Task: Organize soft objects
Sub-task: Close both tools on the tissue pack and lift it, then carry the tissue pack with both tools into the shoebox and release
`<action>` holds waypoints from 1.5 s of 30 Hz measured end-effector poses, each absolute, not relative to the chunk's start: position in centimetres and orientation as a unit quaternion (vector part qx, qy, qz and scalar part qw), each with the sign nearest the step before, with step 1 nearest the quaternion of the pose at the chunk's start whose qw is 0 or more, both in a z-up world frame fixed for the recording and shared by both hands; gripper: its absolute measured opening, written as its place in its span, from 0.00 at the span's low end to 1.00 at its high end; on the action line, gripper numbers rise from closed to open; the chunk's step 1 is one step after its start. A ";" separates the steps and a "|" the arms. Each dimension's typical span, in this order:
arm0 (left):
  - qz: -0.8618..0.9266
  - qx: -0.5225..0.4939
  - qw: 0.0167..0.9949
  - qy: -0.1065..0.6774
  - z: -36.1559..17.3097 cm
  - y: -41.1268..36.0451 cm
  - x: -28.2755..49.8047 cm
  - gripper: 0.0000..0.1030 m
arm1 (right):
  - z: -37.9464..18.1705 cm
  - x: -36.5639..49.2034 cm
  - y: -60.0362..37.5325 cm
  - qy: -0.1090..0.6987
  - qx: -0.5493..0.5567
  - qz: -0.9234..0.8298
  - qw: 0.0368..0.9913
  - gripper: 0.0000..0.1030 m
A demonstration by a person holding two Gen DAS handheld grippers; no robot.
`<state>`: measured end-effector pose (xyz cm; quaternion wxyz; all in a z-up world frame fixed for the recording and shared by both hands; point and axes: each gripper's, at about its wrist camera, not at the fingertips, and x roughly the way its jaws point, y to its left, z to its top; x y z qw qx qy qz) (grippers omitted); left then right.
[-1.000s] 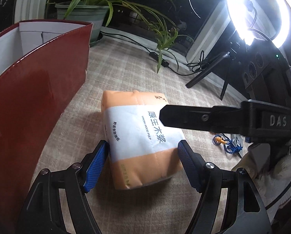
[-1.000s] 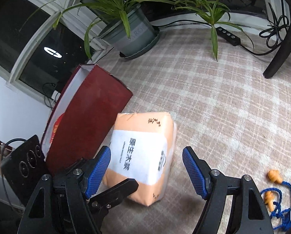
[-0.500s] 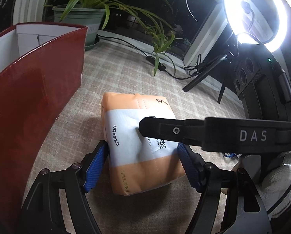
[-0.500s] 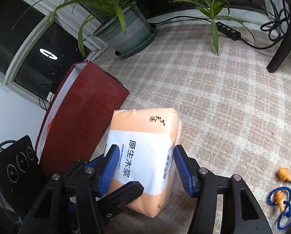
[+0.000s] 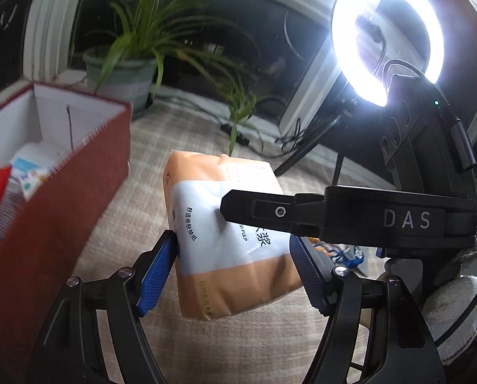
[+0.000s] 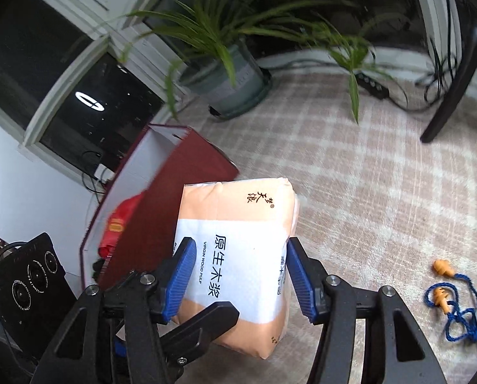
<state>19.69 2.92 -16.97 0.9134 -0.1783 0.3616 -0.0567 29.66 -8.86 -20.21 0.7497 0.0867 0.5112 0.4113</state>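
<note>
Tissue pack (image 5: pixel 229 240), orange with a white band of printed characters, was held clear of the checked carpet (image 6: pixel 382 166) by both tools at once. At the carpet's left edge stood a dark red box (image 5: pixel 62 198) with white inner walls, open at the top; it held a red packet (image 6: pixel 120 220) and a pale packet with blue print (image 5: pixel 30 172). The pack hung just beside the box's right wall, tilted; whether it touched that wall could not be told. The left gripper (image 5: pixel 233 268) pinched the pack across its width, one blue pad on each long side. The right gripper (image 6: pixel 238 275) clamped it too, its blue pads (image 6: pixel 297 272) pressed into the white band, and one of its black fingers crossed the pack's face in the left wrist view. Behind, along the carpet's far edge, a potted spider plant (image 6: pixel 225 64) stood by the window, with a power strip (image 6: pixel 371 84) to its right. A lit ring light (image 5: pixel 387 35) glared on a stand at the far right corner. Near the carpet's right edge lay orange earplugs on a blue cord (image 6: pixel 453 304), well apart from the pack.
</note>
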 end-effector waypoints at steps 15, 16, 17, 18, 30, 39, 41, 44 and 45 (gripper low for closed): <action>-0.043 -0.174 0.937 0.301 -10.2 8.6 14.9 0.69 | -11.9 25.1 -3.9 0.457 0.058 0.448 0.766 0.52; -0.041 -0.174 0.937 0.299 -9.9 9.0 14.6 0.69 | -11.5 24.8 -3.3 0.455 0.055 0.451 0.766 0.52; -0.039 -0.175 0.938 0.296 -9.7 9.5 14.2 0.69 | -11.1 24.5 -2.7 0.452 0.054 0.455 0.765 0.52; -0.037 -0.175 0.939 0.294 -9.4 10.3 13.8 0.69 | -10.7 24.1 -1.9 0.450 0.052 0.459 0.765 0.52; -0.027 -0.177 0.941 0.286 -8.2 16.3 12.5 0.69 | -8.8 21.6 4.8 0.438 0.034 0.476 0.762 0.52; -0.034 -0.181 0.936 0.299 -8.4 20.6 14.6 0.69 | -8.8 22.7 9.3 0.442 0.030 0.469 0.764 0.52; -0.033 -0.175 0.936 0.304 -8.6 21.2 15.4 0.69 | -8.9 23.1 10.2 0.442 0.025 0.467 0.766 0.52; -0.033 -0.172 0.933 0.314 -9.1 21.9 16.5 0.69 | -9.2 23.9 11.3 0.446 0.019 0.462 0.766 0.52; -0.034 -0.173 0.931 0.319 -9.4 22.1 16.9 0.69 | -9.4 24.2 11.5 0.447 0.018 0.461 0.766 0.52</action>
